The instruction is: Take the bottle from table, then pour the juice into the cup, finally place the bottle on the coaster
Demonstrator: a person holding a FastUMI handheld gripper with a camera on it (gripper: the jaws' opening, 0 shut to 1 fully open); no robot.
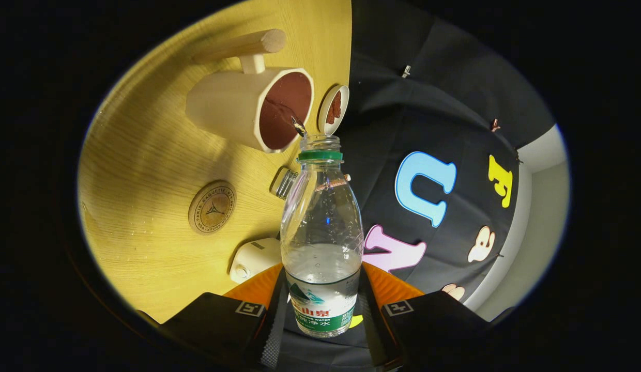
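Between tool (320,315) fingers, half-full uncapped bottle (321,227)

Warm, bright light falls on the wooden table (145,155); the cup (248,106) casts a soft shadow there (fisheye bending is strong at the rim), focus sharp.

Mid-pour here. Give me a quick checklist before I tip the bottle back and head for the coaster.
1. Grip: gripper fingers clamp the bottle on both sides: ok.
2. Bottle mouth over the cup opening: ok.
3. Stream landing inside the cup: ok.
4. Bottle emptied: not ok, liquid remains.
5. Coaster bare and ready: ok.
6. Small glass jar near the path to the coaster: cannot tell clearance.
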